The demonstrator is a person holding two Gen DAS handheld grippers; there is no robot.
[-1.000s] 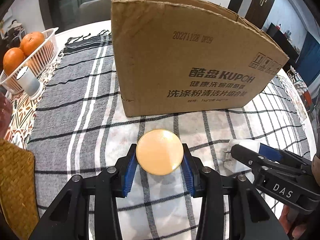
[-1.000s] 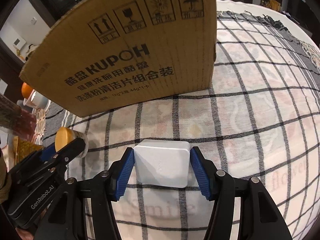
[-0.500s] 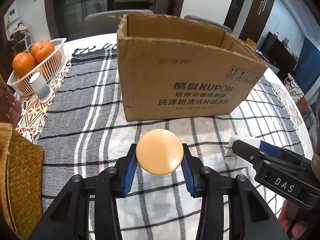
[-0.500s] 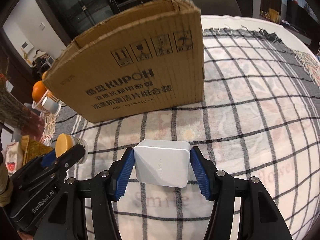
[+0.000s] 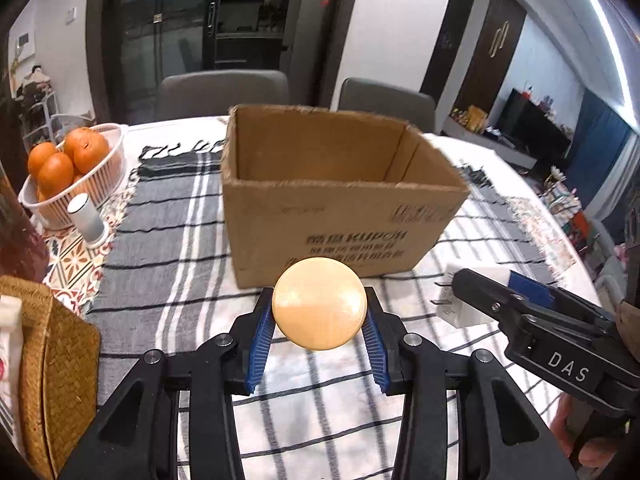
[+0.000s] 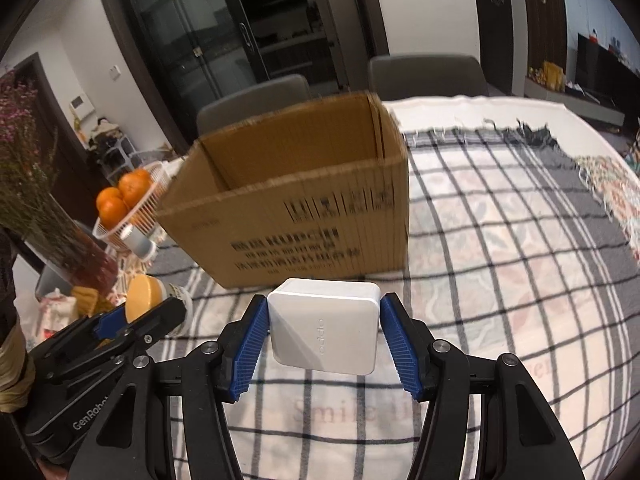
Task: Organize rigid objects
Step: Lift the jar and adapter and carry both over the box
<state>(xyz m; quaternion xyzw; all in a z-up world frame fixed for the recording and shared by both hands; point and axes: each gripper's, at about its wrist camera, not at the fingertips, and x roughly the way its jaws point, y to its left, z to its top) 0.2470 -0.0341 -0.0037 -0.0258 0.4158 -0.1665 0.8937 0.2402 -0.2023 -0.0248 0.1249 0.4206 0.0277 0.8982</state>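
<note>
Left wrist: left claw (image 5: 319, 332) clamps round-lidded jar (image 5: 319, 303); right claw (image 6: 323, 344) clamps charger (image 6: 323, 330).

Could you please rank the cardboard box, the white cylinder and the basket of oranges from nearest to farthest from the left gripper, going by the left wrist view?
1. Cardboard box: straight ahead of the left gripper, open top.
2. White cylinder: ahead to the left, standing in front of the basket.
3. Basket of oranges: far left, just behind the cylinder.

oranges (image 5: 60, 160) in basket (image 5: 108, 182), wicker mat (image 5: 52, 368), chairs (image 5: 222, 94)
</note>
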